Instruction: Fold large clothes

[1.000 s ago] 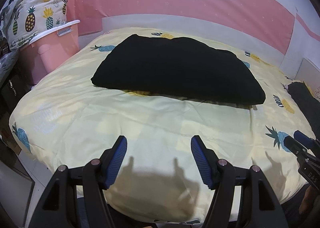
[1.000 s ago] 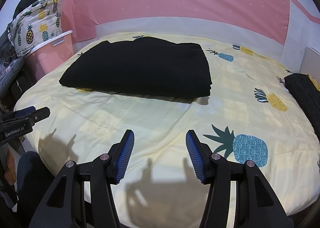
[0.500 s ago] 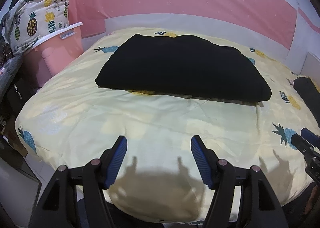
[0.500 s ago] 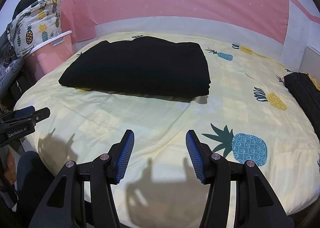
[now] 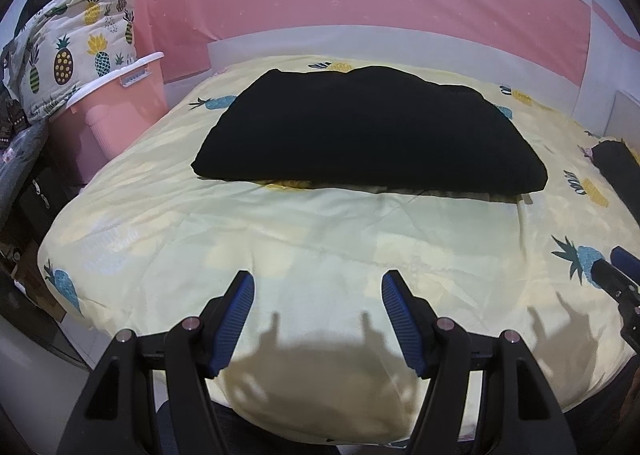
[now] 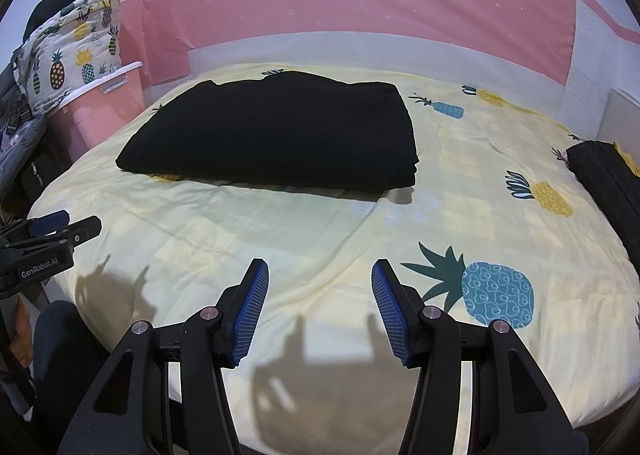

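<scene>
Folded black garment [image 5: 368,131] on pineapple bedsheet [image 5: 320,247] looks soft, floppy, best pinched at near corners; left gripper [image 5: 318,317] and right gripper [image 6: 320,307] both gape empty.

We see change only in the left wrist view: the whole scene has slid rightward and a little down in the frame, so the folded black garment [image 5: 368,131] now sits further right and lower than a second ago. At the left edge, the pink bin [image 5: 116,111] and the pineapple-print bundle [image 5: 76,51] have come further into the frame. At the right edge, the right gripper [image 5: 618,275] shows less of itself and lies nearer the rim, and more of the pineapple bedspread [image 5: 160,223] shows at the left.
</scene>
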